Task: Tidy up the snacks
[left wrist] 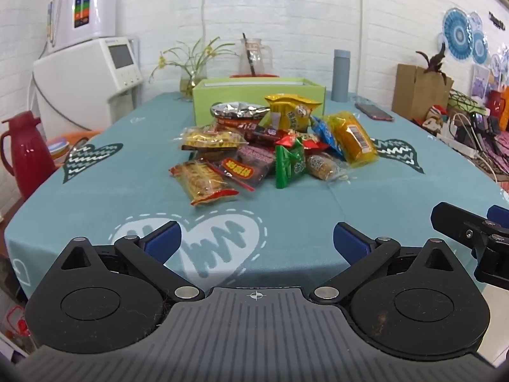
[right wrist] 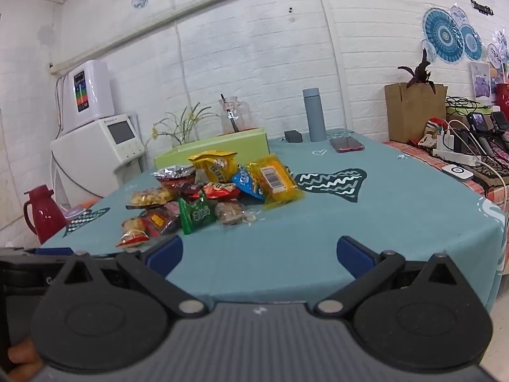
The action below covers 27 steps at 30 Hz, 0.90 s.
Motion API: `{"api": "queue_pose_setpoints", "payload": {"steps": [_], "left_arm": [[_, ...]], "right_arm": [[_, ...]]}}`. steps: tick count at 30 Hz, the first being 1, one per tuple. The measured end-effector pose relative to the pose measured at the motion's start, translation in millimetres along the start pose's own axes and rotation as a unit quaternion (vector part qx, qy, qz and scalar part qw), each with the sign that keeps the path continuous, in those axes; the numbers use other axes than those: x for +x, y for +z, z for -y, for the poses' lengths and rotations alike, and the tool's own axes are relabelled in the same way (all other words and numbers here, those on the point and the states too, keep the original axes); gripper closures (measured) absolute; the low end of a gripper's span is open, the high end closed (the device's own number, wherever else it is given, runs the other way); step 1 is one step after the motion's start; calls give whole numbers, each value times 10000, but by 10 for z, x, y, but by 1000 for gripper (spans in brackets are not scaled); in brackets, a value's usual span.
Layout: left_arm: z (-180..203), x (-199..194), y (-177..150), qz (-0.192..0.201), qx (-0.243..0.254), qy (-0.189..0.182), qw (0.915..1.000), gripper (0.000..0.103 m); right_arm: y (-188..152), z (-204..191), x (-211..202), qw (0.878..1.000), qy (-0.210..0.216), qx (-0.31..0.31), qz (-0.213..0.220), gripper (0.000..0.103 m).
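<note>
Both the left gripper [left wrist: 257, 242] and right gripper [right wrist: 259, 253] stand wide, holding nothing, at the table's [left wrist: 397, 197] near edge. Snacks [left wrist: 270, 146] lie mid-table before the box [left wrist: 254, 90]. Only the right view shows a fingertip [right wrist: 19, 355].

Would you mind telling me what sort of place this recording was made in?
Probably a lived-in home dining or kitchen corner: a table under a teal heart-print tablecloth, a white water dispenser against the painted brick wall, and a red thermos jug beside it.
</note>
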<state>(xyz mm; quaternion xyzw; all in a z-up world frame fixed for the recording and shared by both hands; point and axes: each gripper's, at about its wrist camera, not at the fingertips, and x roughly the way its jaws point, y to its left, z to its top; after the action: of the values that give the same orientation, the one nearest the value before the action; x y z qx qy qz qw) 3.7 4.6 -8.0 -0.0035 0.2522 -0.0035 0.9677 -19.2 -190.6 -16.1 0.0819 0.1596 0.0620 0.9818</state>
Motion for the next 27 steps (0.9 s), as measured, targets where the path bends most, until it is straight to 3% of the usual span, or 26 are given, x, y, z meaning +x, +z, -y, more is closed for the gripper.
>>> {"api": "queue_pose_setpoints", "payload": {"steps": [27], "left_arm": [[-51, 116, -13, -196, -76, -22, 9998, 11]], "right_arm": [[-16, -6, 43, 9997, 219, -88, -34, 0]]}}
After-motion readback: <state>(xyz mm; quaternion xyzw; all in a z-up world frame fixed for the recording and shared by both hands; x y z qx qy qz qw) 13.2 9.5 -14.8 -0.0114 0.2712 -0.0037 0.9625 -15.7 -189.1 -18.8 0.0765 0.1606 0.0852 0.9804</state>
